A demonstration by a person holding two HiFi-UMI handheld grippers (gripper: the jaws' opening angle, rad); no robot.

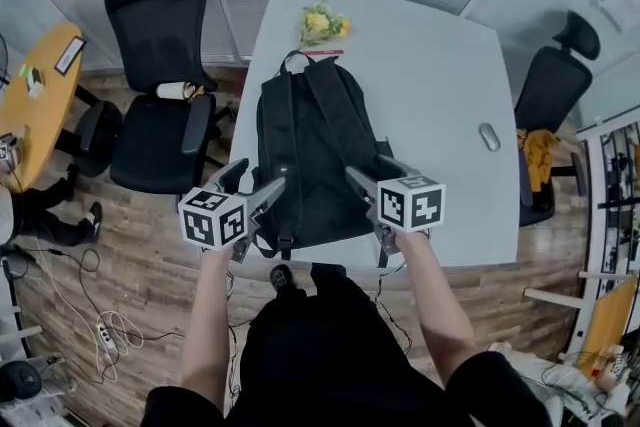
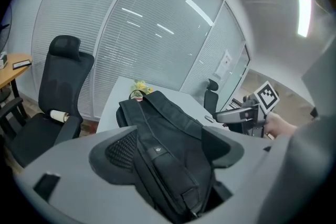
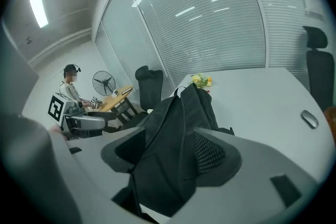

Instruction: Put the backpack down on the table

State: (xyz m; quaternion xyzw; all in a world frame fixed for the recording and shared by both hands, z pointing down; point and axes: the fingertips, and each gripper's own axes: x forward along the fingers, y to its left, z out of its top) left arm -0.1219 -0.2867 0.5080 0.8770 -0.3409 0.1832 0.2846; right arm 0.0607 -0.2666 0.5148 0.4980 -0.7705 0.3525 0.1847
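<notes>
Backpack (image 1: 310,155): lying flat on white table (image 1: 430,65), straps uppermost, bottom end at near edge | left gripper (image 2: 168,149): jaws wide apart, left-hand strap (image 2: 169,170) running loose between them | right gripper (image 3: 170,149): jaws partway in, right-hand strap (image 3: 168,165) bunched against both pads | beyond: yellow flowers (image 1: 320,22), mouse (image 1: 489,136).

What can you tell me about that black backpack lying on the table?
The backpack is black and looks like soft woven fabric. It lies flat on the pale grey table, back panel up, its carry loop toward the yellow flowers. Two padded shoulder straps run down it to the near edge. One strap passes between the wide-apart left tongs. The other sits between the right tongs; whether they pinch it is unclear.
</notes>
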